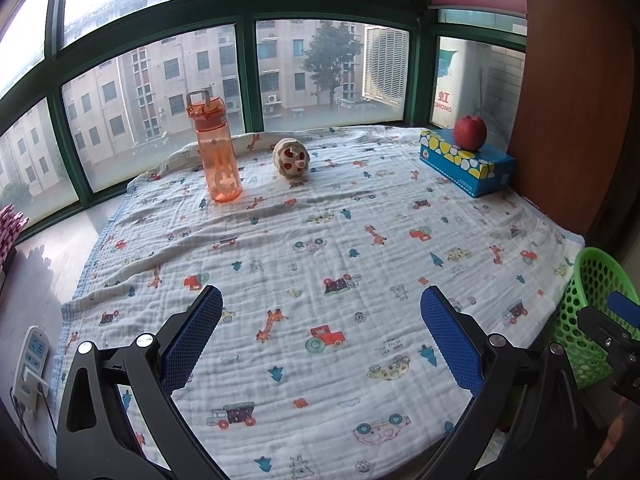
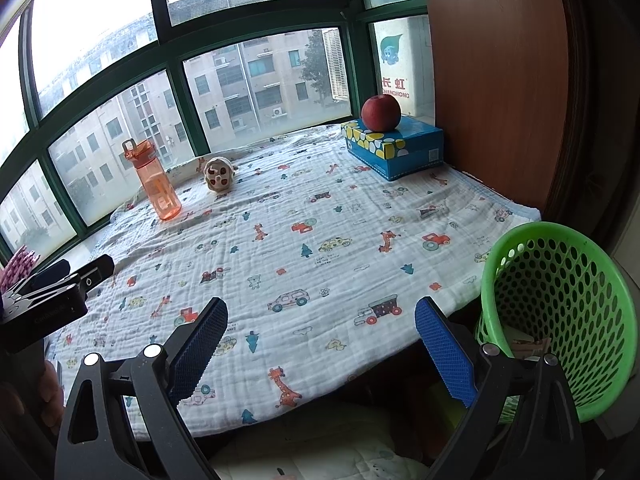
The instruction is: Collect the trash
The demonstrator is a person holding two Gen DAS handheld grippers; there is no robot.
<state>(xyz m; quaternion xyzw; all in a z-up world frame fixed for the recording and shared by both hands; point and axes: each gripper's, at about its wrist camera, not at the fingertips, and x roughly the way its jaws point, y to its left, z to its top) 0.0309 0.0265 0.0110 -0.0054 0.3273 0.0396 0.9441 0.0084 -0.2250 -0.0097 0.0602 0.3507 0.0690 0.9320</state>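
Note:
A green perforated basket (image 2: 560, 304) stands off the table's right edge, with some paper scraps at its bottom; it also shows in the left wrist view (image 1: 592, 312). My left gripper (image 1: 320, 312) is open and empty above the near part of the patterned cloth (image 1: 320, 240). My right gripper (image 2: 320, 320) is open and empty over the cloth's near right edge (image 2: 320, 240), just left of the basket. No loose trash shows on the cloth.
At the back stand an orange water bottle (image 1: 216, 152), a small round plush toy (image 1: 291, 158) and a blue tissue box (image 1: 466, 164) with a red apple (image 1: 470, 132) on it. A power strip (image 1: 32, 364) lies left. A wooden panel (image 2: 492, 80) is right.

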